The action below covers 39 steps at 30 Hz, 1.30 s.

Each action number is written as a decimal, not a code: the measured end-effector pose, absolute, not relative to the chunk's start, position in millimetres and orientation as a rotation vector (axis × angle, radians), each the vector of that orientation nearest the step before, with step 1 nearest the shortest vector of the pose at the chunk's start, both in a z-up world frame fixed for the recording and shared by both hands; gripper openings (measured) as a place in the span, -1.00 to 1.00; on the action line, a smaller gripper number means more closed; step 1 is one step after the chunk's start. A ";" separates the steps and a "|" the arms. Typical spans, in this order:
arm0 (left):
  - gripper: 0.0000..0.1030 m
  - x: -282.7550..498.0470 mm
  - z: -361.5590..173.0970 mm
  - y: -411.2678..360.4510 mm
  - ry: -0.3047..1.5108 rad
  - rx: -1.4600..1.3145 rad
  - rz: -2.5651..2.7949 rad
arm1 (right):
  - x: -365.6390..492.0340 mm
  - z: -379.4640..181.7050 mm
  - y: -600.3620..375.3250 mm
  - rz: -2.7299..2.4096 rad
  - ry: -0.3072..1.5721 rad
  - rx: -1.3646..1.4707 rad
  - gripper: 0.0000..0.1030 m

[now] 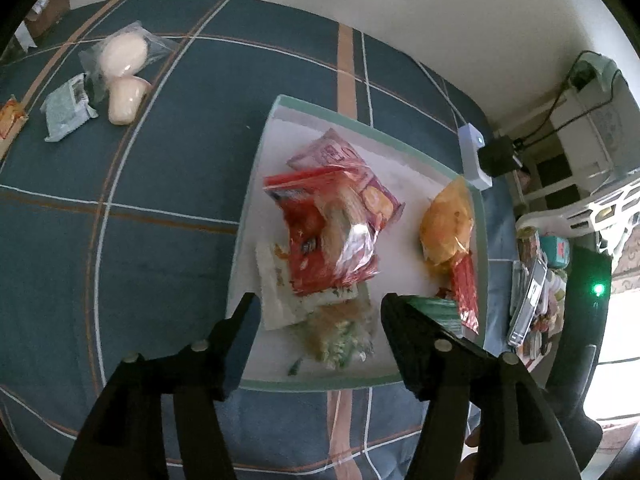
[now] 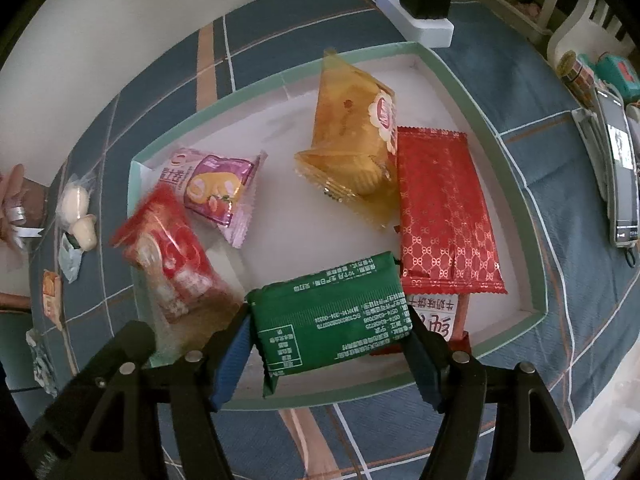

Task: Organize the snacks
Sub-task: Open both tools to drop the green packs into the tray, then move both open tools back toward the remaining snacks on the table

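Green packet [image 2: 332, 312] between jaws, white printed text

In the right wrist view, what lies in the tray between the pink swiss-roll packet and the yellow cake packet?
Nothing: in the right wrist view only bare white tray floor separates the pink swiss-roll packet from the yellow cake packet. The left wrist view shows the same open gap.

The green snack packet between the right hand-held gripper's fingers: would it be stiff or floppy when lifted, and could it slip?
The green snack packet looks plump and block-shaped, so it probably stays fairly stiff. Its wrapper looks smooth, so it might slip. The right hand-held gripper spans its short ends; the crimped end may fold.
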<state>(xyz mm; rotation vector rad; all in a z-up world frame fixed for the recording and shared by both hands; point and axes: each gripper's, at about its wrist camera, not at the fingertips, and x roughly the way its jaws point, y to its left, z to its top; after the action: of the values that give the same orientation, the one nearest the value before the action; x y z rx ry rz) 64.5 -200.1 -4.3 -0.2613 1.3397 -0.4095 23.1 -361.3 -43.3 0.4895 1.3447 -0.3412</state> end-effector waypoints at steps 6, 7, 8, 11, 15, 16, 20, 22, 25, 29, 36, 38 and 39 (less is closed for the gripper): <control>0.24 67.7 -1.0 -192.5 1.327 -0.279 -0.391 | 24.1 -38.8 -359.9 -0.350 1.338 0.466 0.47; 0.24 68.3 0.4 -190.8 1.321 -0.280 -0.384 | 24.2 -37.4 -359.1 -0.348 1.333 0.464 0.47; 0.24 68.5 1.3 -189.0 1.317 -0.280 -0.381 | 24.8 -36.0 -357.9 -0.350 1.331 0.457 0.49; 0.26 71.2 4.0 -183.7 1.302 -0.277 -0.359 | 25.5 -32.5 -355.2 -0.356 1.324 0.432 0.53; 0.27 76.2 4.5 -173.8 1.289 -0.273 -0.309 | 25.9 -27.0 -350.5 -0.360 1.304 0.421 0.53; 0.31 77.9 3.8 -170.7 1.287 -0.270 -0.291 | 24.2 -25.7 -349.5 -0.362 1.300 0.420 0.53; 0.79 83.4 -0.1 -158.5 1.273 -0.240 -0.194 | 24.8 -22.4 -347.1 -0.363 1.287 0.400 0.54; 0.80 86.8 -1.9 -153.1 1.265 -0.217 -0.147 | 25.4 -22.1 -343.7 -0.362 1.286 0.384 0.58; 0.88 90.6 -3.6 -144.8 1.251 -0.177 -0.101 | 26.5 -23.7 -336.6 -0.354 1.289 0.358 0.62; 0.90 94.9 -3.0 -137.2 1.229 -0.132 -0.054 | 28.8 -25.3 -325.5 -0.340 1.294 0.324 0.63; 0.94 98.7 -2.7 -130.5 1.207 -0.090 -0.018 | 32.2 -26.8 -316.7 -0.327 1.297 0.278 0.64; 1.00 99.1 -3.6 -130.6 1.203 -0.072 -0.010 | 33.0 -26.7 -314.0 -0.318 1.288 0.264 0.88; 1.00 99.1 -3.9 -131.3 1.199 -0.058 -0.013 | 34.1 -26.9 -312.3 -0.318 1.284 0.256 0.97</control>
<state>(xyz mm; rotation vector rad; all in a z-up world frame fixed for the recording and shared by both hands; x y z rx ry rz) 99.1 -131.3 -3.9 -0.0579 1.1993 -0.0126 34.1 -312.3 -26.9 0.2559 1.2836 -0.3175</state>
